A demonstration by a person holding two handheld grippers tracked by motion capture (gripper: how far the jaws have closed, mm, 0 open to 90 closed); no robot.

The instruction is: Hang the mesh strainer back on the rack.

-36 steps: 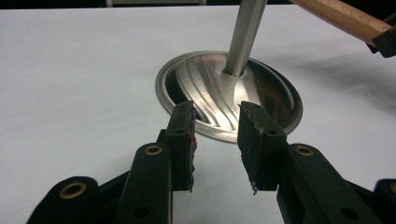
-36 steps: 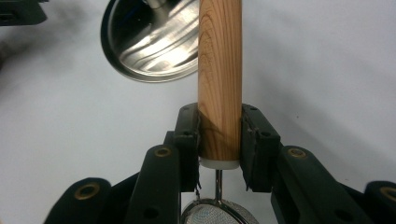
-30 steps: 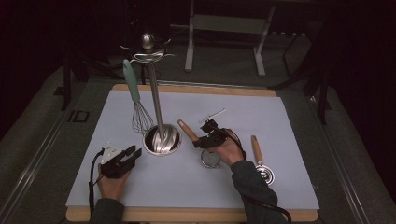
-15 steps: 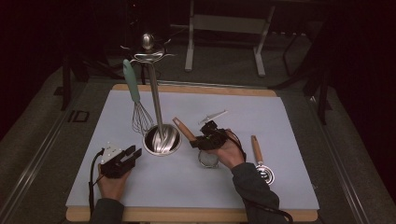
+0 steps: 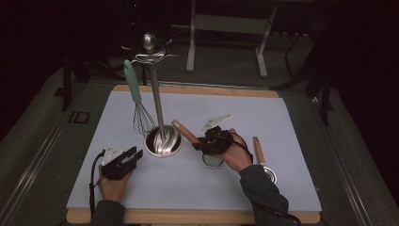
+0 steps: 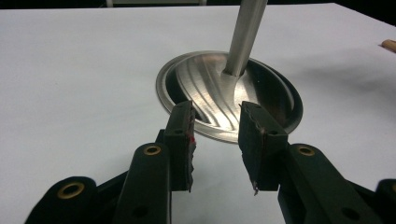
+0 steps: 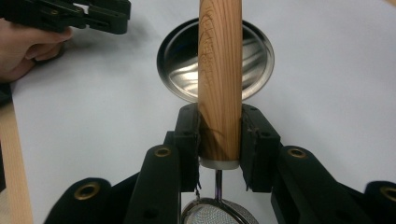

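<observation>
Right gripper (image 7: 219, 149): jaws clamped on the strainer's wooden handle (image 7: 220, 79), lifted just right of the stand base (image 5: 163, 141).
Left gripper (image 6: 217, 144): jaws apart, nothing between, near base rim.
Mat (image 5: 291, 122): open room at far right.

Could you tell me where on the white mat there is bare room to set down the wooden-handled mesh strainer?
The white mat is bare along its far right, beyond the right gripper, and along the near edge between the two forearms. The middle is crowded: the round steel stand base, the hanging wire whisk with green handle, the left gripper, and a second wooden-handled utensil at right.
</observation>
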